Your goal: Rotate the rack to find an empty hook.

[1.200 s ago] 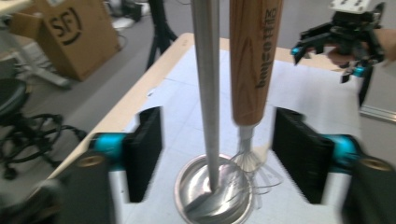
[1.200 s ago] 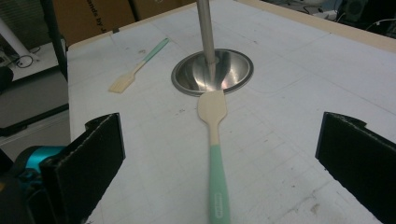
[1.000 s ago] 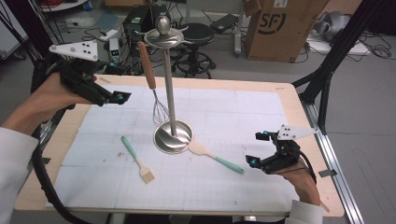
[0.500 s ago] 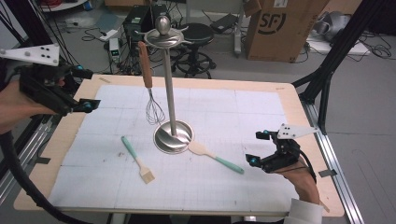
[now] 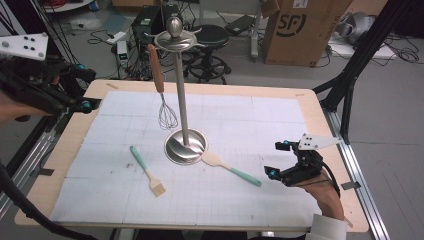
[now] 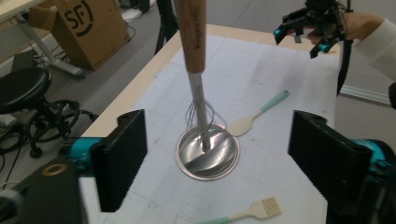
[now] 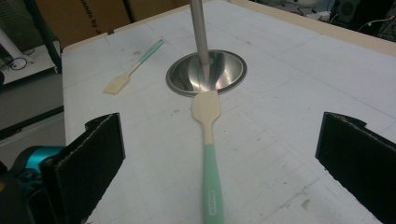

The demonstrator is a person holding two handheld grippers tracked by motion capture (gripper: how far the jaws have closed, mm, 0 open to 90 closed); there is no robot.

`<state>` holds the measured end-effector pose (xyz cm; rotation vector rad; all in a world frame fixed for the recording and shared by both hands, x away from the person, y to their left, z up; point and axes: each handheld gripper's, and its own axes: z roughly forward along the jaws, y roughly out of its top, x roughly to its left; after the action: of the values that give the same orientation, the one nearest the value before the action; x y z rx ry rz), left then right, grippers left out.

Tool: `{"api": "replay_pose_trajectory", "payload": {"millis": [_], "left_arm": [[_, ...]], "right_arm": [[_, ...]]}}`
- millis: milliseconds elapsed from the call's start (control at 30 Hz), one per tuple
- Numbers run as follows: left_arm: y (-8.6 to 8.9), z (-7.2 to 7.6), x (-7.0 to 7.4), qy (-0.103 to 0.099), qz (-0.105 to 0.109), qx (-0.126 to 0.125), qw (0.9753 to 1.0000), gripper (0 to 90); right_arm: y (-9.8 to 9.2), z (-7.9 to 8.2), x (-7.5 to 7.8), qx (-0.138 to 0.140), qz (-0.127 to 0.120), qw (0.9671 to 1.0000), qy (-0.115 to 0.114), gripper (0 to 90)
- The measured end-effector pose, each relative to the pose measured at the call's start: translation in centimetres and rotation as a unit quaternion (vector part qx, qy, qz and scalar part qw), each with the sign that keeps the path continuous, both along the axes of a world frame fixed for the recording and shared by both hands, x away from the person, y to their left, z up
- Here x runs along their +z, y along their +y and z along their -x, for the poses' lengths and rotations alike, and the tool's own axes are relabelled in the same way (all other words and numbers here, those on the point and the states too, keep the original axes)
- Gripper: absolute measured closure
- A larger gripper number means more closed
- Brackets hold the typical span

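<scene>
Left gripper is up off the far-left corner of the worktop, jaws spread wide with nothing between them. In the left gripper view those jaws frame the whisk, which hangs by its wooden handle from the top of the steel stand, wire end just above the round base. In the high view the whisk dangles on the stand's left side.

Right gripper sits low at the near-right of the worktop, jaws also spread and holding nothing. The right gripper view looks straight along the spatula, mint handle toward the camera, pale blade touching the rim of the stand base.

The pastry brush lies flat to the left of the base, apart from it, bristles toward the person. 2 tools on the mat, 1 on the stand.
</scene>
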<state>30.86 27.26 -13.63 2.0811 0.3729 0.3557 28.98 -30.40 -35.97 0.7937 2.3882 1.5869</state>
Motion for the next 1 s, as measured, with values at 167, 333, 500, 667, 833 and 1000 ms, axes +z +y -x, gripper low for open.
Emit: {"api": "replay_pose_trajectory", "payload": {"millis": [167, 333, 500, 667, 833, 1000], "left_arm": [[-1.1, 0.3, 1.3, -0.003, 0.002, -0.007, 1.0000, 36.5], [-2.3, 0.6, 2.5, -0.009, 0.007, -0.021, 0.9997, 55.8], [-3.7, 0.4, 3.4, -0.005, 0.003, -0.030, 0.9995, 76.0], [-5.4, -0.1, 4.0, 0.003, -0.005, -0.031, 0.9995, 87.8], [-6.7, -0.7, 4.5, -0.003, -0.003, -0.029, 0.9996, 89.7], [-8.0, -1.3, 4.7, -0.007, -0.010, -0.029, 0.9995, 89.8]], "right_arm": [[0.2, 0.0, 0.0, 0.002, 0.005, 1.0000, 0.005, 0.1], [0.3, -0.1, 0.0, -0.001, 0.005, 1.0000, 0.001, 0.1], [0.4, -0.1, 0.0, 0.001, 0.005, 1.0000, 0.004, 0.1], [0.4, -0.2, 0.0, 0.004, 0.004, 1.0000, 0.000, 0.1], [0.8, -0.2, -0.1, 0.009, 0.007, 0.9999, 0.004, 0.1], [0.8, -0.3, -0.1, 0.011, 0.004, 0.9999, 0.003, 0.1]]}}
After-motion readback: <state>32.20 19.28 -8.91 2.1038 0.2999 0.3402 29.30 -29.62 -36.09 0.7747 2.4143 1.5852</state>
